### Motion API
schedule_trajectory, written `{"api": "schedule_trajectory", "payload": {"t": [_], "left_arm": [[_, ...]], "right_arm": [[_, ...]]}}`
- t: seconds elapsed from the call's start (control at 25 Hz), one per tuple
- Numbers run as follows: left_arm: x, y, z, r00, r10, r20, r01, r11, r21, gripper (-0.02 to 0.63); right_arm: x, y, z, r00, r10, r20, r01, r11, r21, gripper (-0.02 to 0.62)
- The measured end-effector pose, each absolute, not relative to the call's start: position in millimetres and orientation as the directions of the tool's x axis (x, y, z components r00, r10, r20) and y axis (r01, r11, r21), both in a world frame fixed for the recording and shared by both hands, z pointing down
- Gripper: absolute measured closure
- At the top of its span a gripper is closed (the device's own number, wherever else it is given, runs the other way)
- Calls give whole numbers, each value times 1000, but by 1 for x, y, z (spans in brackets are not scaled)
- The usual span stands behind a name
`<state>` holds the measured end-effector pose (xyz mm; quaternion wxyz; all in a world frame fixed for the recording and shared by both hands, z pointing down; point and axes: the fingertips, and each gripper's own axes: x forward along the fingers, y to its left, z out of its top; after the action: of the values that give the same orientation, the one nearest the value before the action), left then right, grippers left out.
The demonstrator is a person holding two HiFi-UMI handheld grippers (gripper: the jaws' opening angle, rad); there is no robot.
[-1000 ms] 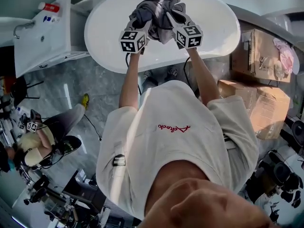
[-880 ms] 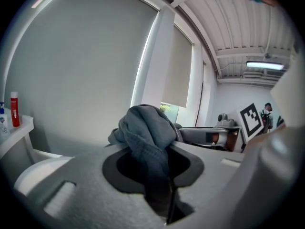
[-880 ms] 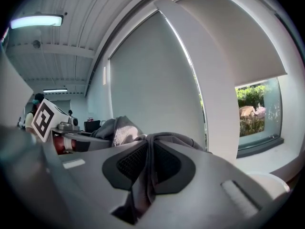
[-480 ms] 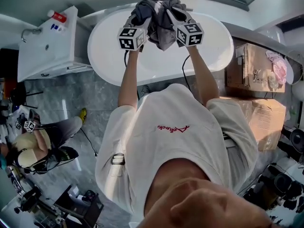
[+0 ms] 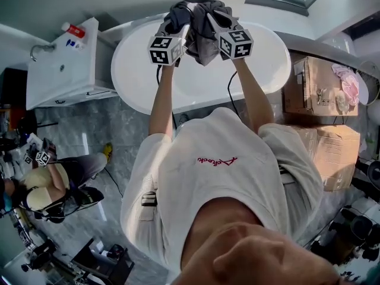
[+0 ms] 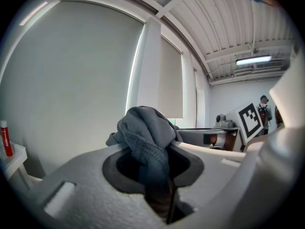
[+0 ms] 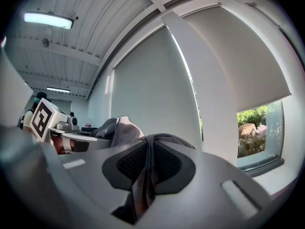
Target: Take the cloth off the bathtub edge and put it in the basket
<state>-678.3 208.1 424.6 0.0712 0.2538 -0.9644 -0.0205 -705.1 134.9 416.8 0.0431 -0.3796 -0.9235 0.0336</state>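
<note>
Grey cloth (image 5: 200, 28) hangs bunched between our two tools, and both are clamped on it. The left gripper (image 5: 178, 21) pinches a thick fold that wells up above its pads in the left gripper view, and the right gripper (image 5: 217, 18) is closed on a thinner twist of the same fabric. Compared with a second ago, we have carried both hands upward together. The cloth used to sag low against the far side of the white bathtub (image 5: 264, 61). Now it swings free above the tub and seems to touch nothing but our jaws. We judge the first half of the job done: the cloth is off the edge, and what remains is to carry it over and let go. We cannot say where to take it, because no basket appears in any view, so we would have to turn and look for it. By our count there is one cloth, held by two grippers, and one bathtub. To the left stands one washbasin (image 5: 59, 76) with one red-capped bottle (image 5: 72, 29) on it. To the right are at least two cardboard boxes (image 5: 320, 88), and one other person (image 5: 50, 183) is low at the left.
</note>
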Motion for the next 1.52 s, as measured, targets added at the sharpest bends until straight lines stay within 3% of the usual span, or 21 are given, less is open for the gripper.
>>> {"api": "schedule_trajectory", "payload": {"t": [0.32,0.8,1.52], "left_arm": [[-686,183,416,-811,-577,97,-570,817,90,505],[-666,147,405,-646,-757,95,-755,653,68,505],[-570,10,415,-232,-969,79,-966,239,96,505]], "right_arm": [[-706,114,407,-761,647,43,642,761,-90,546],[-671,78,398,-895,446,22,442,892,-98,546],[-543,-53,406,-1000,-1,31,-4,995,-96,546]]}}
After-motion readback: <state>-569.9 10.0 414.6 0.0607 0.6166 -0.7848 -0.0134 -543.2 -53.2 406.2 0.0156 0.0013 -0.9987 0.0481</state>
